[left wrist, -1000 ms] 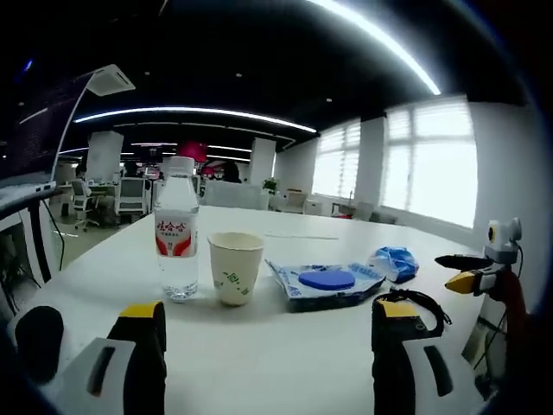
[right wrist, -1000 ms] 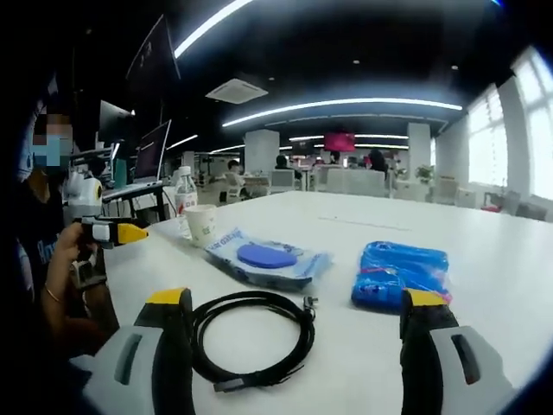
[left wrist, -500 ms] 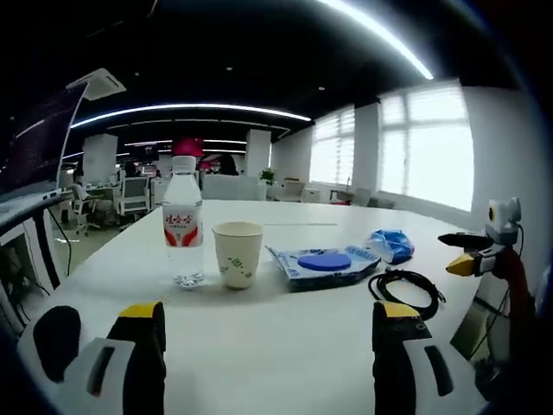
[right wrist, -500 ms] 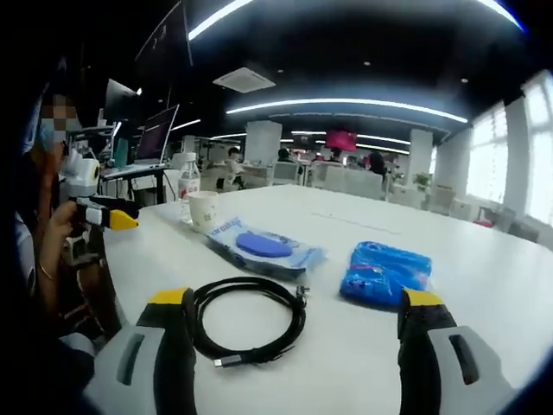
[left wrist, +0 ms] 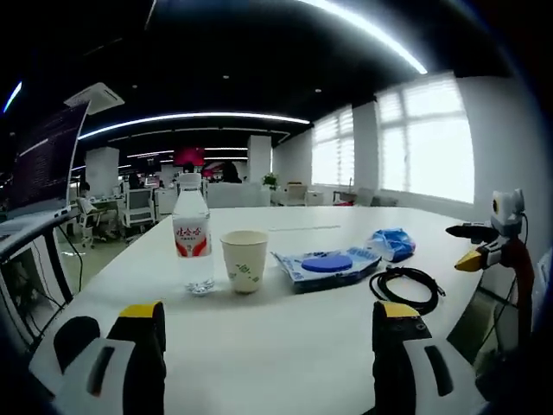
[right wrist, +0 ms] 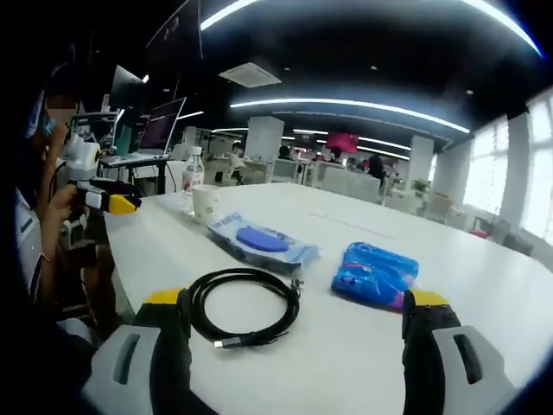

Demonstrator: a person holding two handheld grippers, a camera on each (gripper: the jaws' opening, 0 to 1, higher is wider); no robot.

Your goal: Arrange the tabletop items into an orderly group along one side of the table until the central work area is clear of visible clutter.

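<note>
On the white table [left wrist: 259, 333] stand a clear water bottle [left wrist: 192, 234] with a red label and a paper cup [left wrist: 244, 260] beside it. To their right lie a clear packet with a blue disc [left wrist: 326, 264], a blue crinkled packet [left wrist: 391, 244] and a coiled black cable [left wrist: 406, 286]. My left gripper [left wrist: 263, 333] is open near the table's edge, well short of the bottle. My right gripper [right wrist: 294, 320] is open too, with the cable [right wrist: 244, 303] between its jaws and the blue packet [right wrist: 373, 275] by its right jaw. The disc packet [right wrist: 261, 241], cup [right wrist: 206, 204] and bottle [right wrist: 192, 178] lie beyond.
The right gripper [left wrist: 488, 251] comes into the left gripper view at the far right. The left gripper [right wrist: 102, 201], held by a person's hand [right wrist: 54, 216], stands at the table's left edge. Desks, chairs and monitors [right wrist: 160, 134] fill the office behind.
Both cameras have pulled back and risen a little, so the items look smaller and farther. The things on the table have not moved.
</note>
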